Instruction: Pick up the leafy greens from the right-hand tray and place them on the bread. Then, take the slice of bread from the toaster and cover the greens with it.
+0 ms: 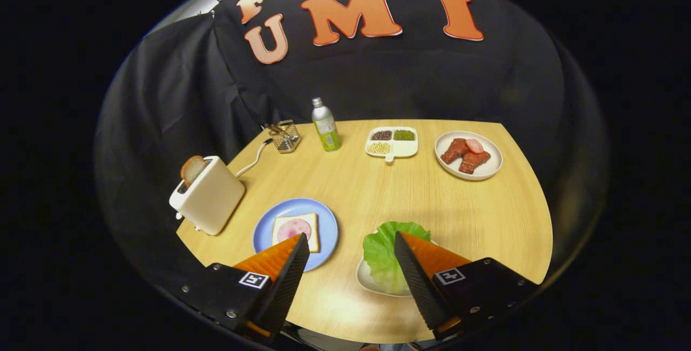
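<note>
Though bottle [325, 124] label illegible, jaws wide apart over leafy greens [384, 254]

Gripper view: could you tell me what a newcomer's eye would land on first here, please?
Probably the green lettuce on its white tray, lying partly behind one finger of the open tongs. Next, beyond the other finger, the blue plate with bread and a pink slice on it. Past that plate, the toaster stands at the table's edge with a bread slice poking out.

Finger [418, 272] hides lettuce [386, 248] edge (tray [367, 281] too).
</note>
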A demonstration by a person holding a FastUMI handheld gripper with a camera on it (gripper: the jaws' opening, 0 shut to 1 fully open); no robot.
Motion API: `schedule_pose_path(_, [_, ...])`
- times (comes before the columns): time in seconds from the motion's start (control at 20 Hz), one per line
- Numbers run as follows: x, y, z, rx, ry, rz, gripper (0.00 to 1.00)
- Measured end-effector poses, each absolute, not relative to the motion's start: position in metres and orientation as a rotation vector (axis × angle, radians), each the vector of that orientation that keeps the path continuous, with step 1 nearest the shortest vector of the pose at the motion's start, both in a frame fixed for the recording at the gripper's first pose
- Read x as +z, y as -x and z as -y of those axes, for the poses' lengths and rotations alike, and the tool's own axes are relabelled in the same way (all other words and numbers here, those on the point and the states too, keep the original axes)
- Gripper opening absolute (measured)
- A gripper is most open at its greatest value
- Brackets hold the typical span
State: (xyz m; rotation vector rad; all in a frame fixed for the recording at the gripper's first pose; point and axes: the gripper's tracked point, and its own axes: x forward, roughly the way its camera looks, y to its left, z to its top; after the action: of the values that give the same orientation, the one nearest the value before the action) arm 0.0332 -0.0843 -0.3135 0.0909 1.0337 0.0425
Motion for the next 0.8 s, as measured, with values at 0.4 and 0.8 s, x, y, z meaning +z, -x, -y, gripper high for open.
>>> schedule_pose_path(0.4, [-0.385, -0.017, 0.103, 0.006, -0.072, -1.246, 0.95])
schedule_pose_path(0.8, [-0.444, -0.007, 0.12, -0.042, -0.023, -1.365, 0.94])
